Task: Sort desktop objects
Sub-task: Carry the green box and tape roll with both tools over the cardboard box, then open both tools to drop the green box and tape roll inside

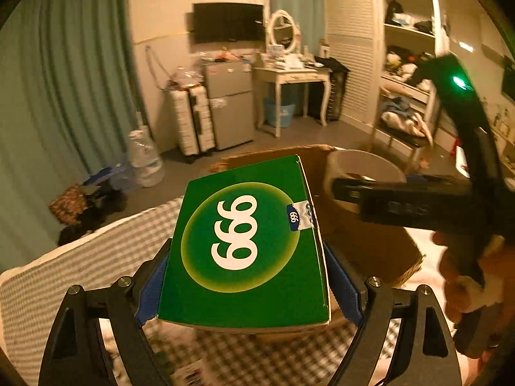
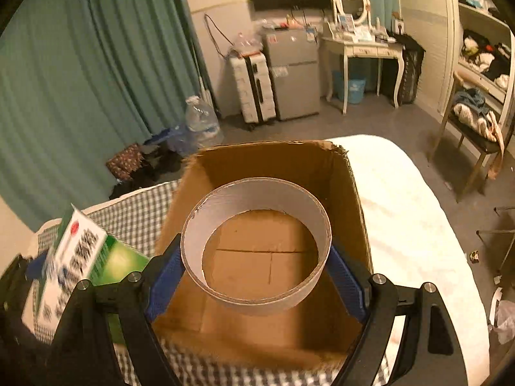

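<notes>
1. Two grippers are loaded, and I take them from left to right. At the far left of my left wrist view hangs a teal curtain, and below it a checked cloth covers the surface I work over.

2. My left gripper has its blue pads pressed against the two long sides of a green box printed with "999" (the digits read upside down from here). It hangs clear above the cloth, tilted slightly away from me.

3. Just behind and to the right of the green box sits an open cardboard box on the cloth.

4. Further right in the same view, my right gripper comes in from the side, a hand around its handle (a green light glows on its body).

5. From the right wrist view, the green box shows blurred at the left edge, beside the cardboard box.

6. My right gripper's fingers pinch a wide grey-white tape roll across its outer wall, one blue pad on each side. The roll hangs above the cardboard box's open mouth, and I see the box's brown bottom through the ring.

7. Right of the cardboard box lies a white blanket.
</notes>
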The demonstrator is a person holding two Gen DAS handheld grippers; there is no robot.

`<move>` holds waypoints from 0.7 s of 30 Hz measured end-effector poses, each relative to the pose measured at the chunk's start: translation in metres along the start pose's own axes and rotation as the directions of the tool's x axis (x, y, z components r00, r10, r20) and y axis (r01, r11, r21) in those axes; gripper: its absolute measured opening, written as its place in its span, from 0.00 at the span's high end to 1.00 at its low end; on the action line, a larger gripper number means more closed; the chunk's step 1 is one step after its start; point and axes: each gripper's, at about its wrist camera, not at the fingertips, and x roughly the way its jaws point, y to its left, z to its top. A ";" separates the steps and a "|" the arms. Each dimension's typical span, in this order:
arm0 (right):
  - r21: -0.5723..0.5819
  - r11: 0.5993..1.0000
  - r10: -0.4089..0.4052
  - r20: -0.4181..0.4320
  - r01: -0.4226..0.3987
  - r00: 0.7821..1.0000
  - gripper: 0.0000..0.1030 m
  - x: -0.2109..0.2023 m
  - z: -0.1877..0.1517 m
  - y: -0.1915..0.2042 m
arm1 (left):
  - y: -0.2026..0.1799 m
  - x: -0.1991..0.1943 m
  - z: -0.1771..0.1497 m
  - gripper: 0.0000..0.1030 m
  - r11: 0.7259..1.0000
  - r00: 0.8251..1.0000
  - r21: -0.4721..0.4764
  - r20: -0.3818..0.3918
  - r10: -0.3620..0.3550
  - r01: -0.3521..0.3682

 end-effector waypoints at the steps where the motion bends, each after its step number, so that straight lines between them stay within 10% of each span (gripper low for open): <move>1: -0.001 1.000 -0.004 -0.012 0.004 1.000 0.19 0.004 0.002 -0.006 | -0.005 0.014 0.003 0.15 1.000 1.000 0.006 -0.019 -0.001 0.001; 9: 0.002 1.000 -0.022 -0.051 0.022 0.998 0.11 0.027 0.005 -0.025 | -0.012 0.054 0.003 0.03 1.000 0.994 -0.017 -0.109 -0.011 0.009; 21: -0.003 0.999 0.033 0.026 -0.033 0.999 0.11 -0.005 0.005 0.004 | 0.019 -0.020 -0.009 0.00 0.979 0.979 -0.009 -0.029 0.202 -0.202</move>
